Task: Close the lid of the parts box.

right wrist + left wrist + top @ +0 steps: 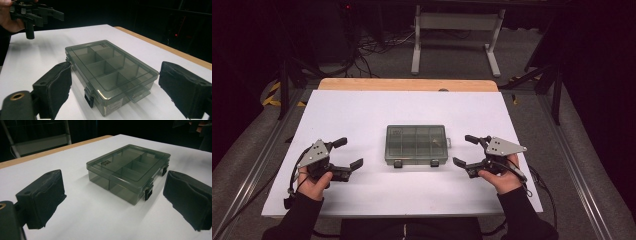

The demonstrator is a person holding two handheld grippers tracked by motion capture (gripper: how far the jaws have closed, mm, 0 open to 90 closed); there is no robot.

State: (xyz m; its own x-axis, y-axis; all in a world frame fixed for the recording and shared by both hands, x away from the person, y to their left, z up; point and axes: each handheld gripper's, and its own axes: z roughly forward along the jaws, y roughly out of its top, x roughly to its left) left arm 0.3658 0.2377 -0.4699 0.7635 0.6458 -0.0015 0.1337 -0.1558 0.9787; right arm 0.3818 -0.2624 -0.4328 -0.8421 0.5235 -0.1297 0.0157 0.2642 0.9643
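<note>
High view: a smoky grey box (pixel 416 144) with a closed lid lies at the middle of the white worktop (pixel 362 107), its two dark latches (pixel 397 163) on the near long side, facing the person. The left gripper (pixel 348 154) sits to the box's left and the right gripper (pixel 465 151) to its right, each held in a hand (pixel 313 183) and well apart from the box; both point inward at it with jaws spread wide and nothing between them. In the left gripper view the box (pixel 130 171) lies ahead, between the two jaws but beyond their tips, untouched. In the right gripper view the box (pixel 110 71) lies closer, its near corner reaching in between the jaws; whether the left jaw touches it cannot be told. The left gripper (pixel 53 13) shows at the upper left there, above the worktop.
</note>
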